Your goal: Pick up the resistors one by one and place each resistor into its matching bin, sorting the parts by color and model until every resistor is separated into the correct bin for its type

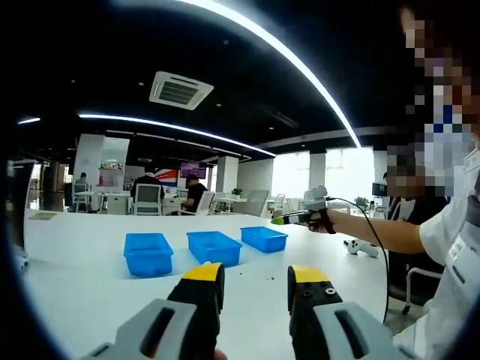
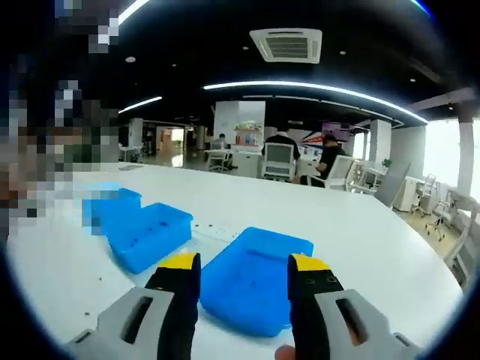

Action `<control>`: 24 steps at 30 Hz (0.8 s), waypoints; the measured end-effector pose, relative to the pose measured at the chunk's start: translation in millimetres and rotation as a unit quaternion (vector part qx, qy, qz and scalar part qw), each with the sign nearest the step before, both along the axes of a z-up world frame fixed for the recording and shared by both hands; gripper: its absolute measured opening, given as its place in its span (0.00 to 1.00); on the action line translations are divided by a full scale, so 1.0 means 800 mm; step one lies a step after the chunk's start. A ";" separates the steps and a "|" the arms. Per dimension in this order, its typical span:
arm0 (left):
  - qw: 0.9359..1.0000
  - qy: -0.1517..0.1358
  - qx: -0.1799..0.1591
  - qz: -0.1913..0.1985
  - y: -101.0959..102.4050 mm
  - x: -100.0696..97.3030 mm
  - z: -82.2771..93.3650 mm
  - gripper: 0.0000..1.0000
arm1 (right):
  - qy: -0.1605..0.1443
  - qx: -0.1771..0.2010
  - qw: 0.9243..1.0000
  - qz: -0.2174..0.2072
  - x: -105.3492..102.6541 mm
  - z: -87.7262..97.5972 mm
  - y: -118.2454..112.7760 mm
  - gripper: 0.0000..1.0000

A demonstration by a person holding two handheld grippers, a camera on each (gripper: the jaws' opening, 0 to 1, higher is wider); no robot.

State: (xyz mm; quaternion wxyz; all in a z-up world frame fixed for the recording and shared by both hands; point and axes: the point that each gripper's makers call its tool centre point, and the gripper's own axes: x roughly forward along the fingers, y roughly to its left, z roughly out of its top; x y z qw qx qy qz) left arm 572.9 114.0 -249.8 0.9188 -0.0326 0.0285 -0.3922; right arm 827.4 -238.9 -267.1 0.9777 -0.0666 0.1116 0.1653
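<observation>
Right tool (image 2: 244, 281) is hovering nearest the bins, over the blue bin (image 2: 255, 285).
Both tools, left tool (image 1: 255, 289) too, are standing half open and empty; resistors (image 2: 214, 225) are lying just beyond on the tabletop (image 2: 360, 240).

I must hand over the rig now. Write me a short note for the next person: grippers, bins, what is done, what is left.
Left gripper: jaws open, nothing between them, held above the white table in front of the three blue bins.
Right gripper: jaws open, empty, just over the nearest bin; it also shows in the left gripper view, in the person's hand near the far bin.
Resistors: small dark specks lie on the table between the bins and a few inside the middle bin; too small to tell types.
Done: cannot tell how many are sorted.
Left: pick the loose ones, sort by type.
</observation>
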 end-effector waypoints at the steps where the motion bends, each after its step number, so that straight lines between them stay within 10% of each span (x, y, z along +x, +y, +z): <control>1: 1.000 0.000 0.000 0.000 0.000 0.000 0.000 0.35 | -0.006 0.003 1.000 0.004 -0.009 0.004 0.001 0.48; 24: 1.000 -0.005 0.002 -0.004 -0.004 -0.005 0.005 0.35 | -0.071 0.023 0.996 0.038 -0.239 0.039 0.015 0.46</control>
